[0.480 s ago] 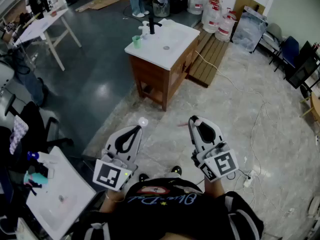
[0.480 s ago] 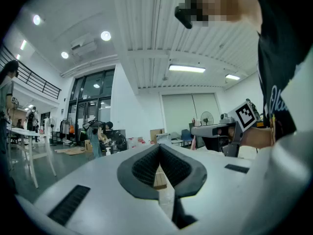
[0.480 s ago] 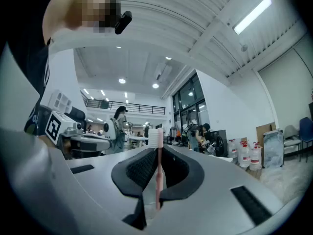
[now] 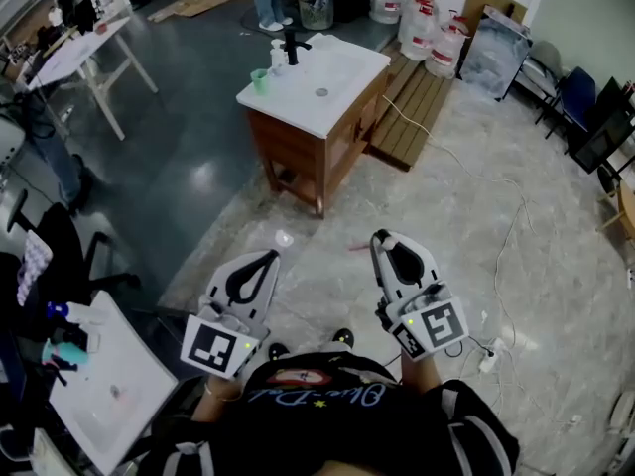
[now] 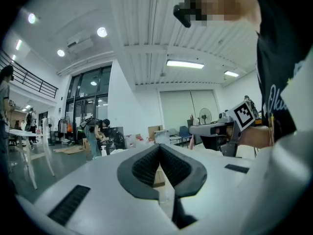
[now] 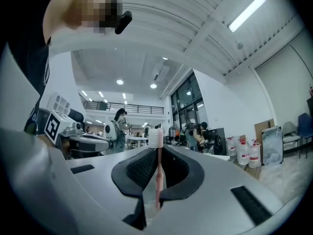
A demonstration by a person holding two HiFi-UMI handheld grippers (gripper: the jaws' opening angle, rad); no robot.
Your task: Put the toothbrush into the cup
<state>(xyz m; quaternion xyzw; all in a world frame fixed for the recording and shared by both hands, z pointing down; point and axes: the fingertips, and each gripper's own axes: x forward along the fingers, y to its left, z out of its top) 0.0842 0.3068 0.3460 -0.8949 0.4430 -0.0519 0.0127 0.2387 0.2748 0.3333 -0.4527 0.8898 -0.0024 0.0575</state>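
1. The right gripper (image 6: 157, 150) has its jaws closed on the pink plastic toothbrush with white bristles (image 6: 157, 173). The thin handle stands upright between the dark pads and the bristle head rises above them. I think such a narrow handle can turn or slide in the grip, and then it will not point down into the cup.
2. The left gripper (image 5: 159, 150) has its jaws closed on nothing.
3. The small green plastic cup (image 4: 260, 80) stands on the white top of the wooden washstand (image 4: 332, 95), at the 9 o'clock edge of it. The washstand is at 12 o'clock from the person and well apart from both grippers.
4. The cup looks light and its mouth is small. If the toothbrush comes in tilted, it may hit the rim and tip the cup off this edge.
5. The black faucet (image 4: 291, 46) is just beside the cup, at 1 o'clock of it, so a wide gripper may knock against it.
6. White cables (image 4: 501, 256) lie on the floor at 2 o'clock and may catch a foot.
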